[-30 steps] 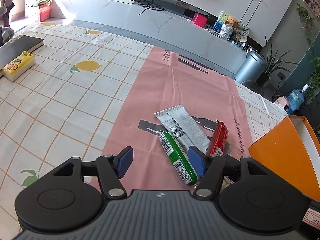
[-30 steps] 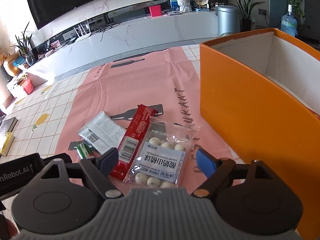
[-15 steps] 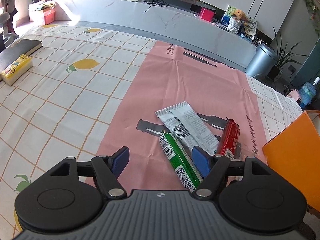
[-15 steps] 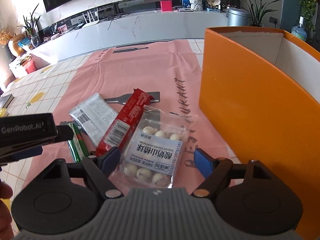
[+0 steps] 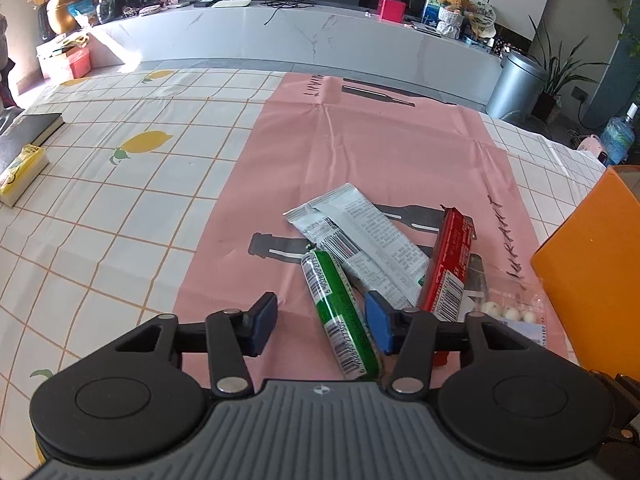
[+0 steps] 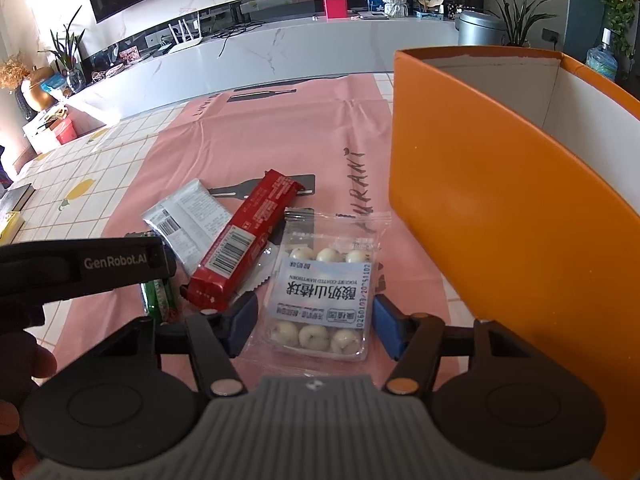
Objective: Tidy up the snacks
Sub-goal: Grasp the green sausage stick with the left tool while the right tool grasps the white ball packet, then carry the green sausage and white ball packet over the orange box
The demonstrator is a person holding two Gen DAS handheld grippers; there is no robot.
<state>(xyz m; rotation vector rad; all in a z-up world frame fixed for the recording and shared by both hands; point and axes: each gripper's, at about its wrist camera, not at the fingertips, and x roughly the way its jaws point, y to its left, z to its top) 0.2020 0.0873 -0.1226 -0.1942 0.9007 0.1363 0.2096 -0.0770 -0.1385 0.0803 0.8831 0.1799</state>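
4 snacks lie bunched on the pink mat (image 5: 360,152) that covers part of the table (image 5: 100,200), just beside the orange box (image 6: 500,208): a green stick pack (image 5: 340,312), a silver packet (image 5: 360,240), a red bar (image 6: 244,240) and a clear bag of white balls (image 6: 324,292). The left gripper (image 5: 320,322) has its jaws apart, straddling the lower half of the green stick pack without pinching it. The right gripper (image 6: 312,324) is also spread wide, with the clear bag lying between its fingers and not clamped. All 4 look light. The bag is probably the trickiest: thin, slick film that crumples, with loose balls that shift, so a pinch across its flat sealed edge or the labelled middle seems safer than squeezing the balls. The green stick pack looks firmer and round, so it may roll; closing across its middle should hold it. The red bar overlaps the silver packet and the bag's corner, so lifting the bag may drag it.
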